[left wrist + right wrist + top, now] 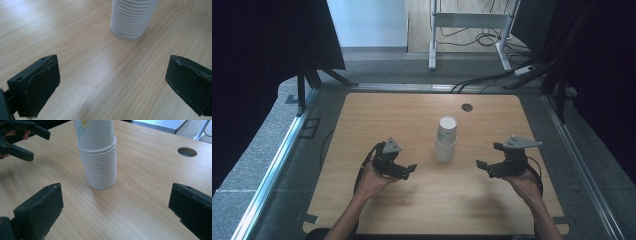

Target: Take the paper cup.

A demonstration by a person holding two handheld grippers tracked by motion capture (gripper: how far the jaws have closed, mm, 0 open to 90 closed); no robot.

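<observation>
The left gripper (404,167) and the right gripper (488,159) sit low over the table (362,115) in the high view, one on each side of a stack of paper cups (445,139), both with jaws spread and holding nothing. They point inward at the stack, which likely means the hands are set to take it from both sides, one to steady the lower cups and one to lift the top cup. The stack stands upright near the middle of the table, apart from both grippers. A small round hole (467,107) lies in the tabletop farther back.

In the left gripper view, the two black jaws stand wide apart over pale wood grain, their pads scuffed at the edges. The stack (131,21) rises ahead, its rolled white rims packed into tight ridges, a shape that gives a jaw something to catch.

In the right gripper view, the jaws are also wide apart, the stack (100,162) just beyond them. Above the ridged rims the top cup is smooth and tapered, printed with a small flower pattern. The left gripper (40,143) shows beyond it, open too. The hole (187,151) sits to the right.
</observation>
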